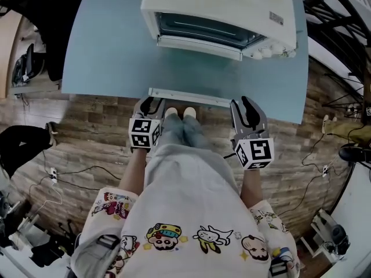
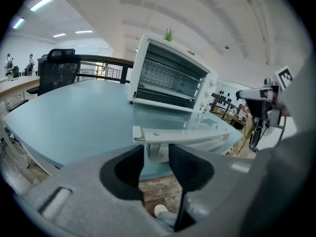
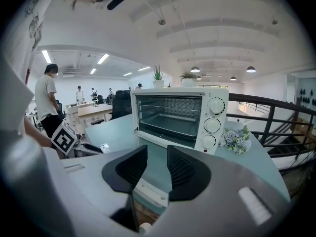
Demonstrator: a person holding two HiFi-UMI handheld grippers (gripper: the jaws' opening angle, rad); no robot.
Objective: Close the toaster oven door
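Observation:
A white toaster oven (image 1: pixel 220 7) stands at the far side of the blue-grey table (image 1: pixel 104 51). Its glass door (image 2: pixel 170 116) lies open and flat, and the door's white handle (image 1: pixel 191 97) runs along the table's near edge. My left gripper (image 1: pixel 152 104) sits at the handle's left end. In the left gripper view the left gripper (image 2: pixel 156 151) is open, with the handle's support post between its fingers and the bar (image 2: pixel 197 136) across the top. My right gripper (image 1: pixel 243 106) is at the handle's right end. It (image 3: pixel 157 152) is open, and the handle's end (image 3: pixel 150 191) shows low between its fingers.
A small bunch of flowers (image 3: pixel 236 138) lies on the table right of the oven. A black office chair (image 2: pixel 59 73) stands beyond the table's far left. Cables (image 1: pixel 87 169) run over the wood floor below the table's edge. People stand far back by desks.

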